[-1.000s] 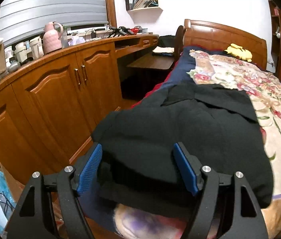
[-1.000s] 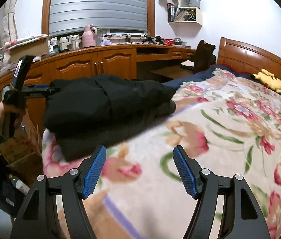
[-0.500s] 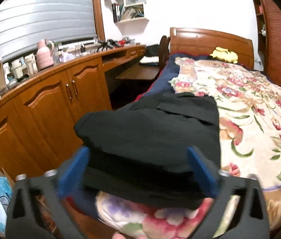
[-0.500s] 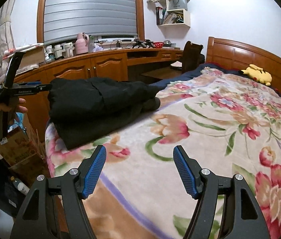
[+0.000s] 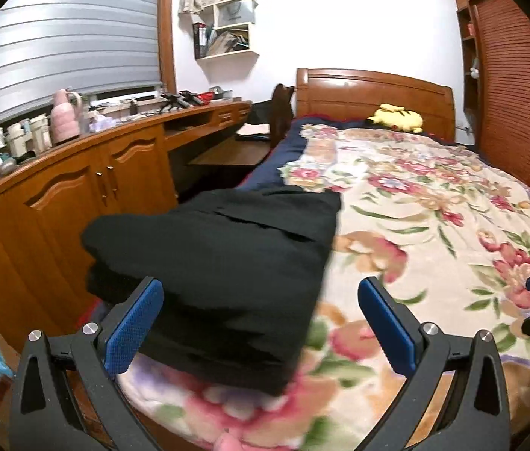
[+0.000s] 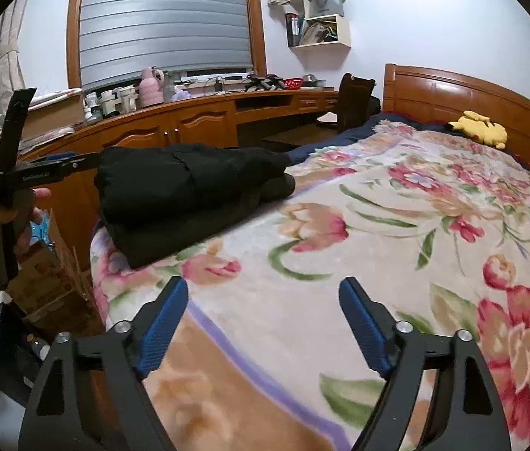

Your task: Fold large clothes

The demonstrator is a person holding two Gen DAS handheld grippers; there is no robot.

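A black garment [image 5: 227,263] lies folded in a thick stack at the near left corner of the bed; it also shows in the right wrist view [image 6: 190,188]. My left gripper [image 5: 261,323] is open and empty, just in front of the stack and clear of it. It also shows held in a hand at the left of the right wrist view [image 6: 58,167]. My right gripper [image 6: 265,327] is open and empty over the floral blanket [image 6: 396,233], to the right of the stack.
Wooden cabinets [image 5: 88,195] with a cluttered counter run along the bed's left side. A yellow plush toy [image 5: 396,118] lies by the headboard [image 5: 374,94]. Cardboard boxes [image 6: 47,282] stand on the floor at the bed's corner. A slatted wardrobe [image 5: 513,94] stands on the right.
My left gripper has drawn back off the black garment and tilted upward and to the right, jaws still open. My right gripper has pulled back from the stack. The garment stays folded.
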